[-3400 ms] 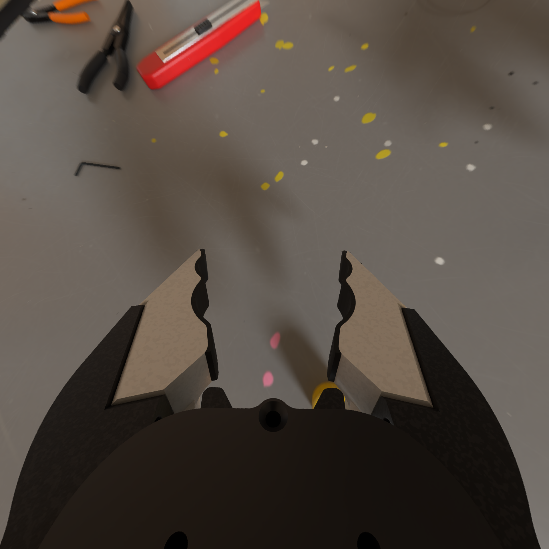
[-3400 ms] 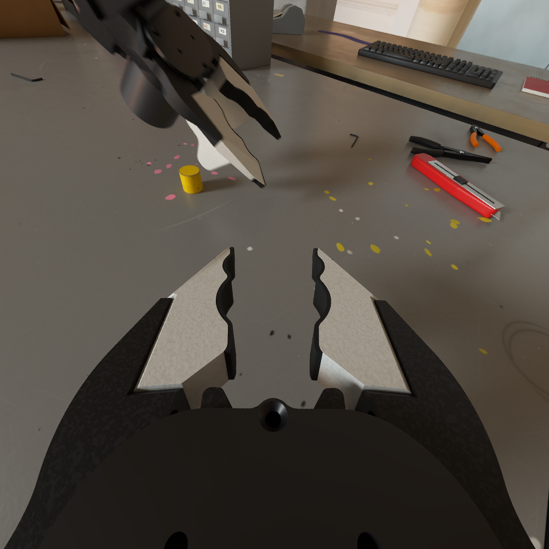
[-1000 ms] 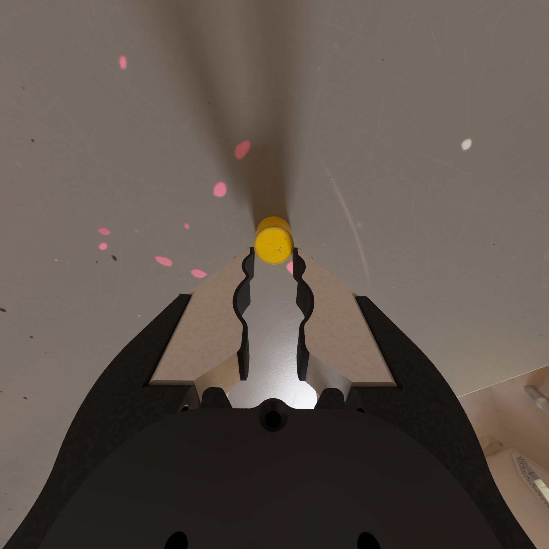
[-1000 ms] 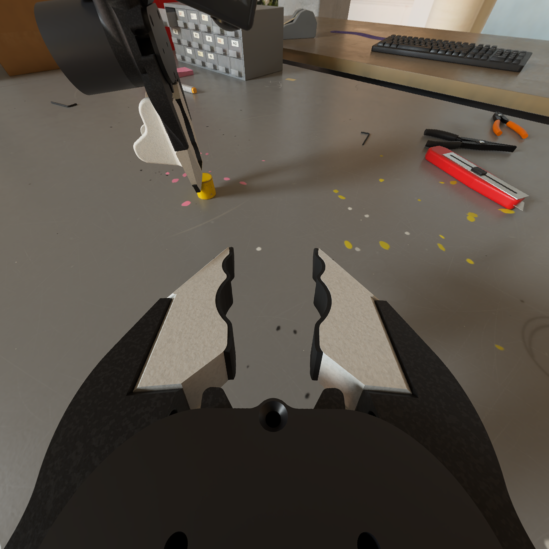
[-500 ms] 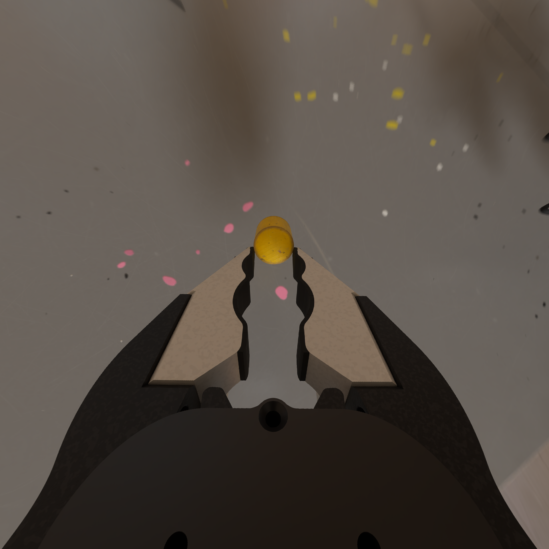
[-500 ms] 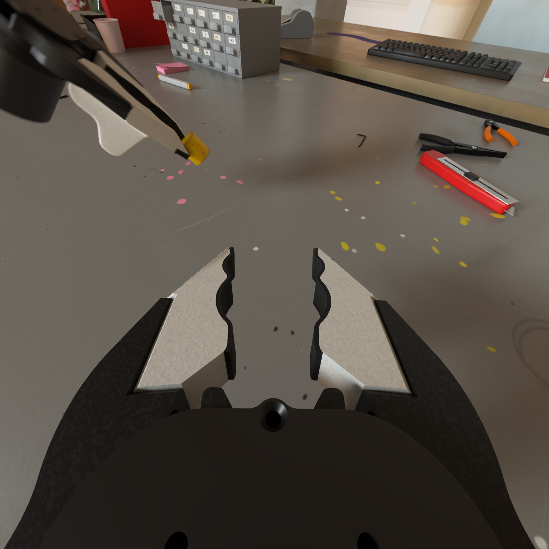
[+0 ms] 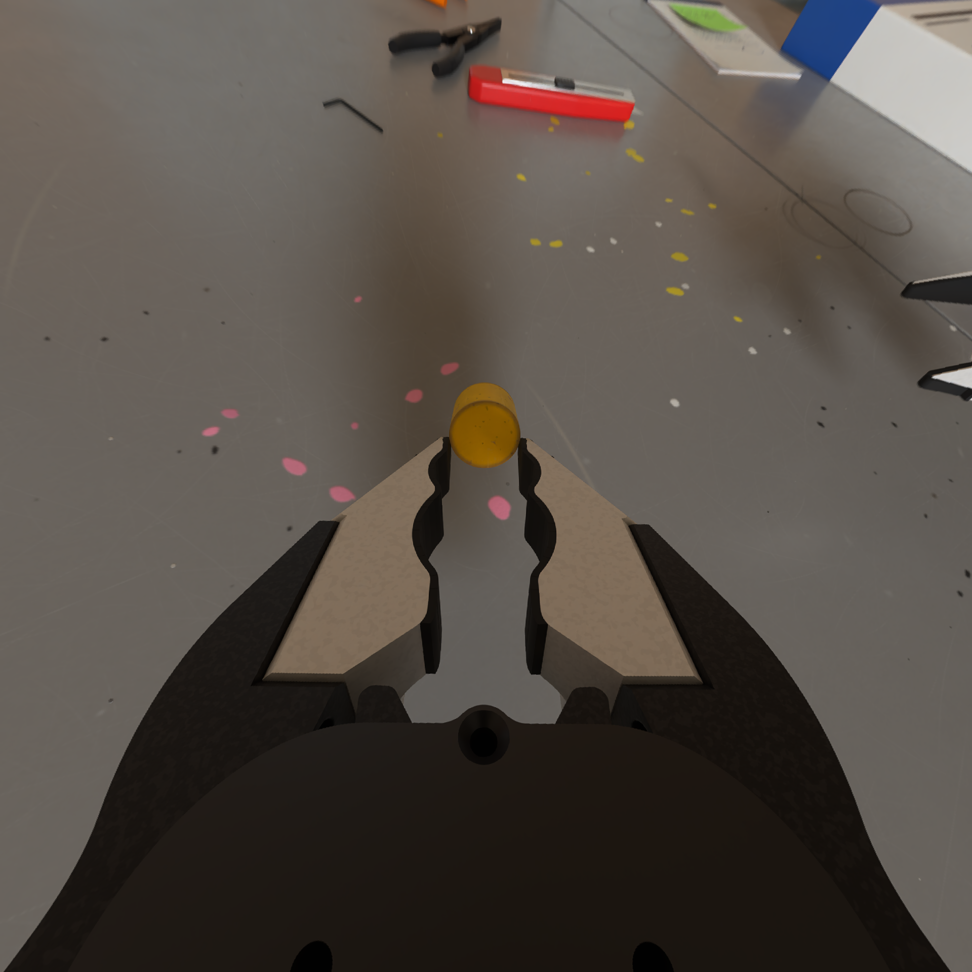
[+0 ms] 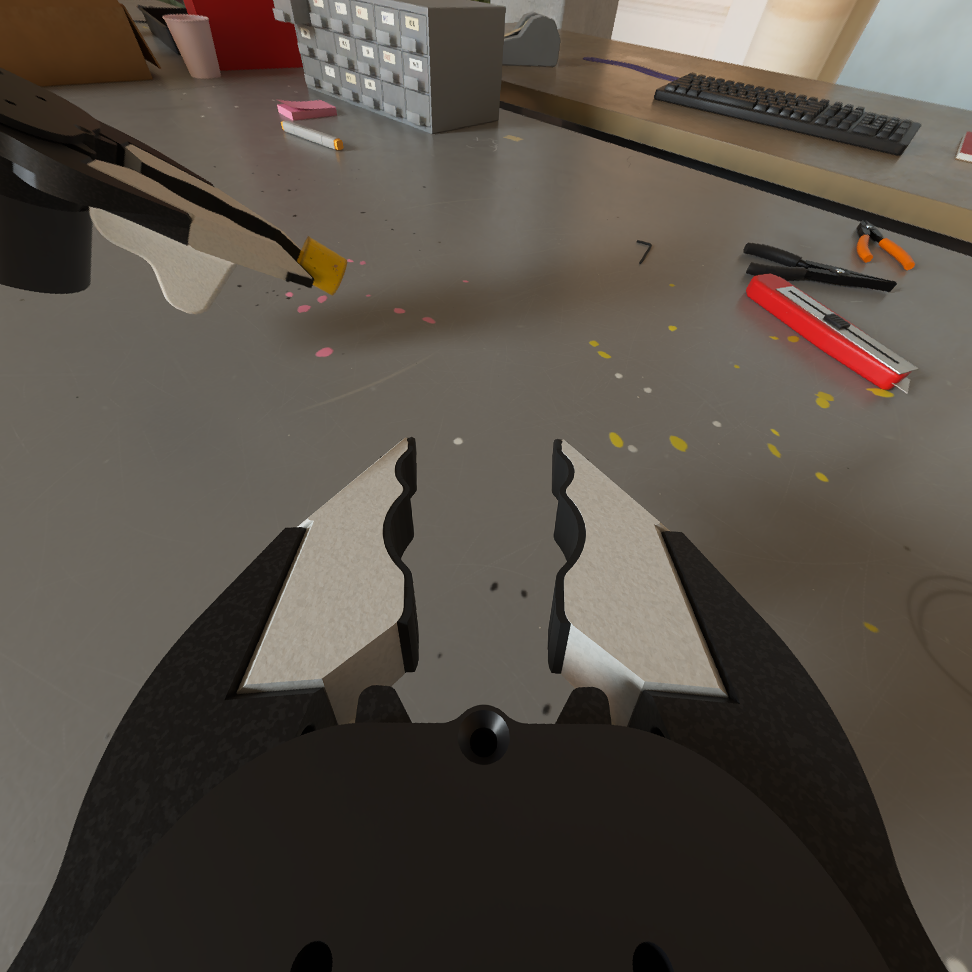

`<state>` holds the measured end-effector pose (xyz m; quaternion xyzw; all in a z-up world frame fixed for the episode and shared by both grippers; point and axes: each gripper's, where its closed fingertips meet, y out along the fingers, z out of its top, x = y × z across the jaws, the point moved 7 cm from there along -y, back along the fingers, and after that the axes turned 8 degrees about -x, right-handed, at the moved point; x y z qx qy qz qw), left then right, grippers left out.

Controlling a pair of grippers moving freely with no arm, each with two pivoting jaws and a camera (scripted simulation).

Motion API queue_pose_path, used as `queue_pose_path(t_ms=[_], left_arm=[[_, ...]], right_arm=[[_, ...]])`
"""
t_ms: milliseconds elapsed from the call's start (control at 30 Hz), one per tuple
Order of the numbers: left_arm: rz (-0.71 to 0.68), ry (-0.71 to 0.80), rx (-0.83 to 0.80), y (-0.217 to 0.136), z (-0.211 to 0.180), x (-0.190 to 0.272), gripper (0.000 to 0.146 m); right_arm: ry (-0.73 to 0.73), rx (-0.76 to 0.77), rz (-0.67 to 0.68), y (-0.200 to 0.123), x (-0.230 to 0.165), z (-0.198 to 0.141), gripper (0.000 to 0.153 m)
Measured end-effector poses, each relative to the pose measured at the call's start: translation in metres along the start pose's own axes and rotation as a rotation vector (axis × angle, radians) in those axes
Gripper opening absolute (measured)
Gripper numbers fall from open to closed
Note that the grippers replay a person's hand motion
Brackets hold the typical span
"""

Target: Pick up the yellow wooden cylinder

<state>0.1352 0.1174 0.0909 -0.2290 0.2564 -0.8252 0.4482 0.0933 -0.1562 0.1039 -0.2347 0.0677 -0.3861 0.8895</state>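
Observation:
The yellow wooden cylinder (image 7: pixel 485 427) is pinched between the tips of my left gripper (image 7: pixel 484 447), held clear above the grey table (image 7: pixel 158 263). In the right wrist view the same cylinder (image 8: pixel 322 264) sticks out of the left gripper (image 8: pixel 305 265) at the upper left, lying nearly level in the air over pink paint spots. My right gripper (image 8: pixel 483 447) is open and empty, low over the table near its front. Its fingertips (image 7: pixel 941 336) show at the right edge of the left wrist view.
A red box cutter (image 8: pixel 828 331), black pliers (image 8: pixel 815 268), orange pliers (image 8: pixel 883 247) and a small hex key (image 8: pixel 644 250) lie at the right. A grey drawer cabinet (image 8: pixel 394 58), pink notes (image 8: pixel 306 109), a marker (image 8: pixel 312 135) and a keyboard (image 8: pixel 783 110) stand at the back.
My left gripper closed on the cylinder, lifted it off the table and tilted from pointing down to nearly level. The right gripper has stayed put and open.

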Motion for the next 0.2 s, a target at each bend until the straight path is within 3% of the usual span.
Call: queue_pose_path(t_ms=[200], left_arm=[[-0.010,0.047,-0.052,0.0102,0.0025,0.0024,0.025]], right_arm=[[0.008,0.000,-0.005,-0.0011,0.0036,-0.0009,0.052]])
